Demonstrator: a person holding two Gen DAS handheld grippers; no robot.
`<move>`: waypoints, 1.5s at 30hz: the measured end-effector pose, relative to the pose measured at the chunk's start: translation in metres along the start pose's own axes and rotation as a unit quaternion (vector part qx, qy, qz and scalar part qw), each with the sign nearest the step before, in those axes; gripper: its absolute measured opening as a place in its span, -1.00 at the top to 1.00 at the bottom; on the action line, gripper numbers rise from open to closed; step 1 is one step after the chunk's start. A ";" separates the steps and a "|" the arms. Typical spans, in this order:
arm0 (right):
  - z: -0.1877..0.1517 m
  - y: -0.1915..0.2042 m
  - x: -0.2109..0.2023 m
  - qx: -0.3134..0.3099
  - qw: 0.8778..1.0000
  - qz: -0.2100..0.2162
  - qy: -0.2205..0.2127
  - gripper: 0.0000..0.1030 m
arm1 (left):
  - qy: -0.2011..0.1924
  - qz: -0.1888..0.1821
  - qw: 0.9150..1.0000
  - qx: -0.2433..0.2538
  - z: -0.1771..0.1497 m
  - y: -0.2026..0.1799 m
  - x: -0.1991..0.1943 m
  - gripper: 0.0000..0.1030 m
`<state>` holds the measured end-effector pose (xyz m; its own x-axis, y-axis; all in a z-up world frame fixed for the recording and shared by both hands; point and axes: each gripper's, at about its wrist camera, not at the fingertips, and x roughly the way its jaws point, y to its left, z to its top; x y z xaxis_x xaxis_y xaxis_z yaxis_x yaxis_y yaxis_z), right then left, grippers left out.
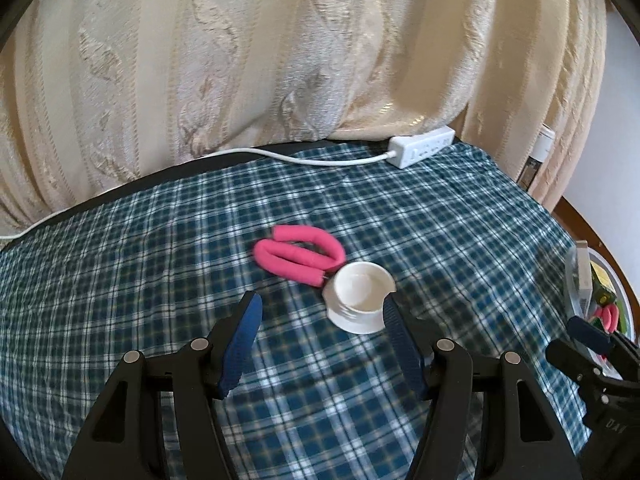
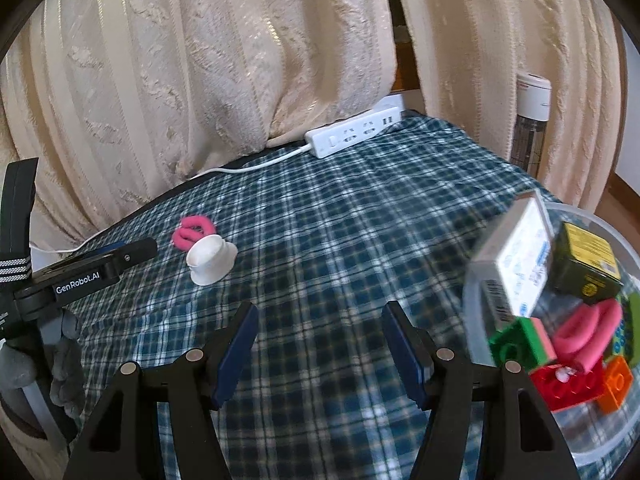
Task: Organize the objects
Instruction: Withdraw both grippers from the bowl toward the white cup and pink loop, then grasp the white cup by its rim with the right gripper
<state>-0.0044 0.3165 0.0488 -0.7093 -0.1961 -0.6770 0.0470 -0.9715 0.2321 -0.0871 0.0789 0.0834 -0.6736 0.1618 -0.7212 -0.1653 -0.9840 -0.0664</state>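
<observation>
Our left gripper [image 1: 320, 312] and right gripper [image 2: 318, 322] both stand apart, empty; the white cup [image 1: 358, 298] sits mid-frame by the left's right finger.

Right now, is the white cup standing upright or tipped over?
Upright. The white cup stands on its base on the plaid cloth, its open mouth facing up, beside the pink foam loop.

A home: brocade curtains [image 1: 240, 80], plaid tablecloth [image 1: 160, 260], power strip [image 2: 352, 134].

Black grippers [image 1: 320, 312] (blue ribbed pads [image 1: 242, 344])
</observation>
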 end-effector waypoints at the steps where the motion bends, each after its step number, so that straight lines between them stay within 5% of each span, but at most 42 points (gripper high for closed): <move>1: 0.001 0.004 0.003 -0.004 1.000 0.002 0.002 -0.31 | 0.000 0.002 1.000 -0.004 0.001 0.003 0.000 -0.25; 23: 0.032 0.085 0.088 -0.095 0.993 0.059 0.044 -0.33 | -0.001 0.031 0.998 -0.063 0.007 0.057 0.007 -0.25; 45: 0.043 0.103 0.137 -0.092 0.991 0.067 0.076 -0.33 | 0.027 0.038 0.996 -0.074 -0.002 0.067 0.028 -0.25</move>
<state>-0.1267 0.1950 0.0104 -0.5748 -0.3289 -0.7493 0.2701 -0.9406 0.2056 -0.1157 0.0177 0.0570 -0.6398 0.0868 -0.7636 -0.0058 -0.9941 -0.1082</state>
